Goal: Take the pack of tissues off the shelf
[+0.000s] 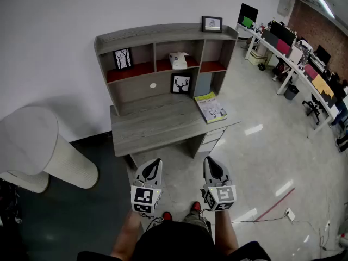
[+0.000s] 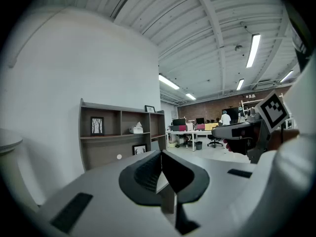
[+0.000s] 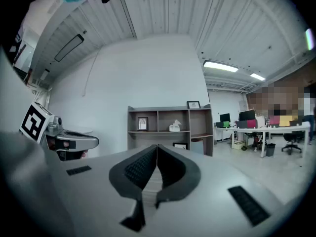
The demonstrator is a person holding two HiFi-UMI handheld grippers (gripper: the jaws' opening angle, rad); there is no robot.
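The white pack of tissues (image 1: 178, 60) sits in the middle compartment of the grey desk's shelf unit (image 1: 163, 37); it also shows small in the left gripper view (image 2: 137, 129) and the right gripper view (image 3: 174, 127). My left gripper (image 1: 155, 163) and right gripper (image 1: 210, 162) hang side by side well short of the desk, over the floor. Both have their jaws pressed together with nothing between them. In the left gripper view the left gripper (image 2: 161, 155) points at the shelf, and so does the right gripper (image 3: 157, 148) in its own view.
Framed pictures stand in the left compartment (image 1: 123, 58), under the shelf (image 1: 180, 84) and on top (image 1: 212, 23). A green booklet (image 1: 211, 107) lies on the desk top (image 1: 157, 124). A white rounded chair (image 1: 38, 148) stands at left. Office desks (image 1: 293, 53) line the far right.
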